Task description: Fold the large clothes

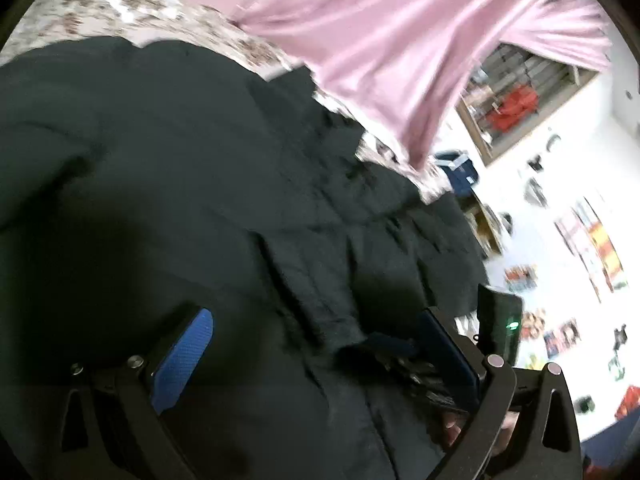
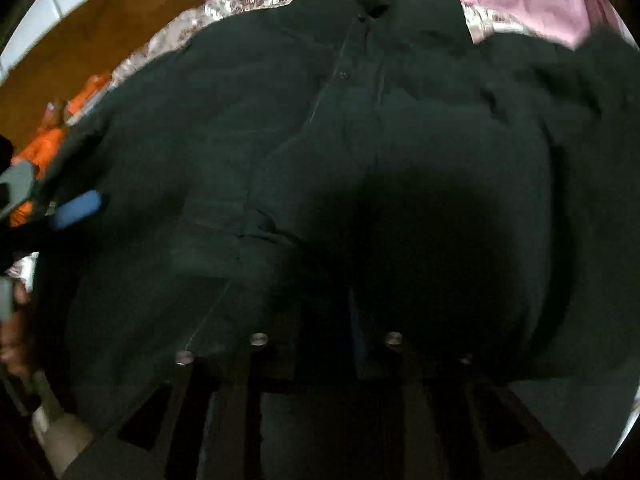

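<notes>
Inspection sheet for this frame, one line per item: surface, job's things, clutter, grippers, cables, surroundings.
Surface: floral bedcover, mostly covered.
Job's things: dark button-up shirt spread front-up, collar at the far end.
Clutter: pink cloth beyond the shirt; orange fabric off the bed.
Grippers: left gripper open above the shirt; right gripper in shadow close above it, state unclear.
Cables: nothing seen.
Surroundings: white wall with pictures, brown floor.

Both wrist cameras look down, close over the dark shirt (image 1: 200, 184) on the floral bedspread (image 1: 132, 12); the right view faces its button placket (image 2: 344, 76), the bedspread's far edge beyond.
</notes>
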Available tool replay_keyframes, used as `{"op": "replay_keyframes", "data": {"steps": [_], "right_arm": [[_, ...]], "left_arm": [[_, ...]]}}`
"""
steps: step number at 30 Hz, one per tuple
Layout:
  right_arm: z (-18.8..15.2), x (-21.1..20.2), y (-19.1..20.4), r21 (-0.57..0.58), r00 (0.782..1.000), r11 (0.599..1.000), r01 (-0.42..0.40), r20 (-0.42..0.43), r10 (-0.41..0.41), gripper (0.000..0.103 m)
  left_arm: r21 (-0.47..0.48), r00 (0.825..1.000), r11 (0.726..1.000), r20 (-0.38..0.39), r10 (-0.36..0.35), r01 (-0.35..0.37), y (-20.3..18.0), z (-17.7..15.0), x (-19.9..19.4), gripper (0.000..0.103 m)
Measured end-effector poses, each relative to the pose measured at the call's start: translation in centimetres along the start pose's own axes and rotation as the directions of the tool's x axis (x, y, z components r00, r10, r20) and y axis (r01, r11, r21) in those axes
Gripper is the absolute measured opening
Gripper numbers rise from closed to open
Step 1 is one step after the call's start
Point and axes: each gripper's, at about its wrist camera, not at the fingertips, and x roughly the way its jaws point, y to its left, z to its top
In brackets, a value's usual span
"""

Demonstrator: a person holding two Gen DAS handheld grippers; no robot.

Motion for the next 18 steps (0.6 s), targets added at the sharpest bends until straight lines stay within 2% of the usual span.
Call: {"op": "replay_keyframes", "data": {"steps": [1, 2, 3, 5, 6, 11, 13, 14, 15, 16, 18], "right_arm": [[-1.2, -1.3, 0.0, 0.012, 0.999, 0.999, -0.050, 0.014, 0.050, 0.056], [-2.2, -2.4, 0.1, 0.015, 0.996, 0.996, -0.088, 0.027, 0.088, 0.074], [-3.3, -3.8, 0.4, 0.013, 0.993, 0.994, -0.108, 0.043, 0.108, 0.079], [-5.7, -6.2, 0.3, -0.002, 0.993, 0.996, -0.093, 0.071, 0.093, 0.079], [-6.6, -7.0, -0.2, -0.005, 0.993, 0.996, -0.086, 0.079, 0.086, 0.079], [-14.0, -11.6, -2.2, 0.063, 0.990, 0.997, -0.052, 0.136, 0.043, 0.079], [-16.3, -12.9, -3.4, 0.077, 0.986, 0.996, -0.052, 0.161, 0.040, 0.079], [-17.2, -13.4, -4.3, 0.080, 0.983, 0.995, -0.059, 0.177, 0.045, 0.079], [-18.7, -14.1, -4.1, 0.076, 0.979, 0.996, -0.051, 0.198, 0.036, 0.079], [-19.1, -14.4, -3.9, 0.068, 0.978, 0.997, -0.041, 0.209, 0.026, 0.079], [-20.5, -15.6, -3.5, 0.046, 0.973, 0.999, -0.007, 0.231, -0.004, 0.079]], "left_arm": [[0.004, 1.000, 1.000, -0.018, -0.020, 0.020, -0.3, -0.1, 0.6, 0.103], [0.011, 0.999, 1.000, -0.032, -0.028, 0.028, -0.6, -0.1, 1.3, 0.103], [0.008, 0.998, 0.999, -0.051, -0.036, 0.037, -0.7, -0.2, 2.1, 0.103], [-0.006, 0.996, 1.000, -0.084, 0.007, -0.008, -1.0, -0.4, 3.7, 0.103], [0.005, 0.992, 0.997, -0.098, 0.075, -0.075, -1.1, -0.5, 4.9, 0.103], [0.101, 0.968, 0.972, -0.118, 0.223, -0.212, -2.5, -0.9, 9.1, 0.102], [0.127, 0.960, 0.961, -0.104, 0.259, -0.246, -2.8, -1.1, 10.1, 0.088], [0.130, 0.955, 0.956, -0.106, 0.279, -0.265, -2.9, -1.2, 10.6, 0.067], [0.126, 0.944, 0.946, -0.106, 0.313, -0.299, -2.9, -1.2, 11.0, 0.060], [0.121, 0.941, 0.942, -0.099, 0.324, -0.312, -2.8, -1.2, 10.9, 0.056], [0.102, 0.940, 0.941, -0.076, 0.332, -0.324, -2.4, -1.2, 10.2, 0.029]]}}
